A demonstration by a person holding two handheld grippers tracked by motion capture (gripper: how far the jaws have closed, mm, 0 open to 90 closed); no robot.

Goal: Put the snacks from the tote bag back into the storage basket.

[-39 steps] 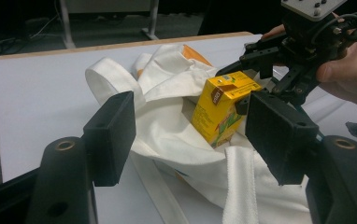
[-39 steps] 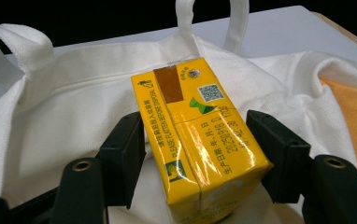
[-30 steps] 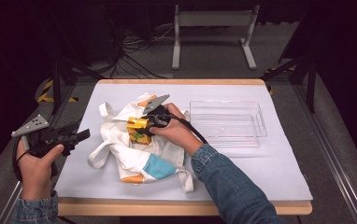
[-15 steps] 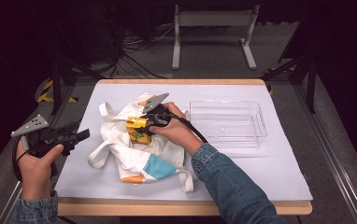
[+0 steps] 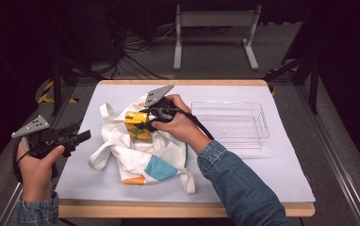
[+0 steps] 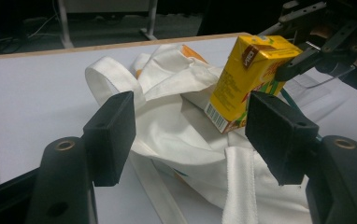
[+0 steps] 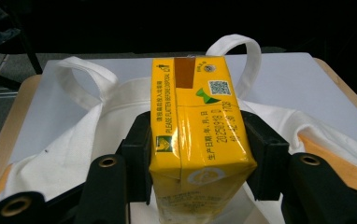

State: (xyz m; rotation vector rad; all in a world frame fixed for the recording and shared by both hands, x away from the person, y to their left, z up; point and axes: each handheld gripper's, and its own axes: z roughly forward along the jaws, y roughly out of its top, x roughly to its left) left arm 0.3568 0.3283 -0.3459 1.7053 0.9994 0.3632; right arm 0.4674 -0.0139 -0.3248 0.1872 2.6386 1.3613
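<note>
Centre frame, our right gripper [image 5: 146,123] clamps the carton [image 5: 137,125] above the bag [image 5: 135,153], likely bound for the tray [image 5: 230,123]; our left gripper [image 5: 77,137] waits open.

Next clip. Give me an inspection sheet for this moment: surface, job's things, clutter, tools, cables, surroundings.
Surface: table under a white sheet, wooden edge showing.
Job's things: yellow drink carton held above the white tote bag; clear plastic tray empty, to the right.
Clutter: nothing seen.
Tools: right tool shut on the carton, jaws on its two sides; left tool open, holding nothing, at the table's left edge.
Cables: black cable trails from the right tool over the hand; loose cables on the floor behind.
Surroundings: grey stand beyond the table, dark room.
</note>
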